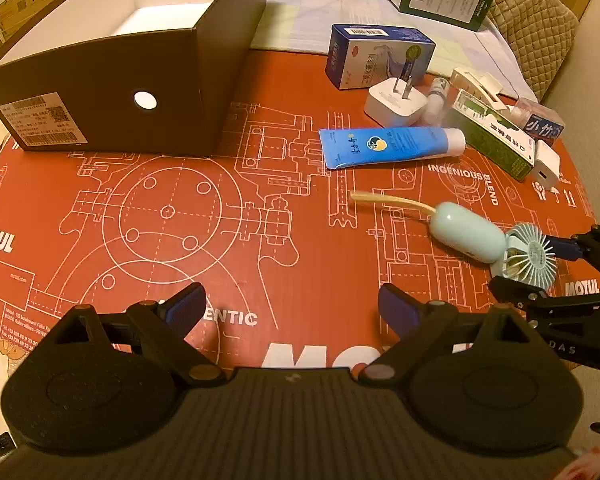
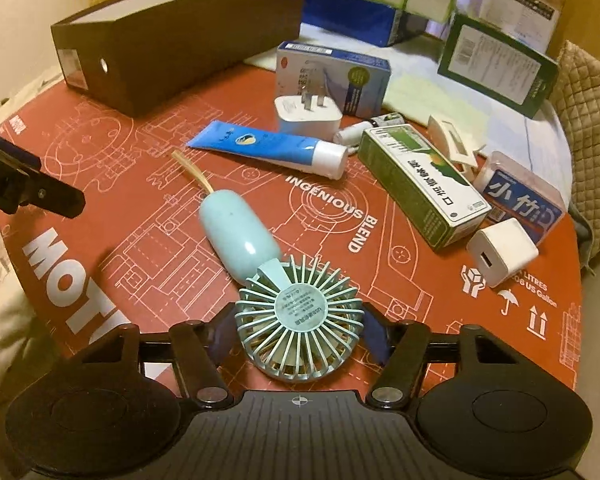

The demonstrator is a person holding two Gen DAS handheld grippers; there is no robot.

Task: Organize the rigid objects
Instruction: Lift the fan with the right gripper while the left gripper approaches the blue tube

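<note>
A pale blue hand-held fan (image 2: 284, 292) lies on the red printed mat (image 2: 140, 240), its round head toward me. My right gripper (image 2: 300, 330) has a finger on each side of the fan's head, touching it; the fan rests on the mat. In the left wrist view the fan (image 1: 500, 246) lies at the right with the right gripper (image 1: 540, 264) around its head. My left gripper (image 1: 292, 308) is open and empty above the mat. A dark open box (image 1: 112, 92) stands at the back left. A blue tube (image 1: 388, 146) lies mid-mat.
At the right stand a blue carton (image 2: 332, 76), a white plug adapter (image 2: 308, 114), a green carton (image 2: 420, 184), a white charger cube (image 2: 500, 256), a blue-labelled clear case (image 2: 524, 200) and a small white bottle (image 2: 352, 134). Larger boxes (image 2: 496, 64) stand behind.
</note>
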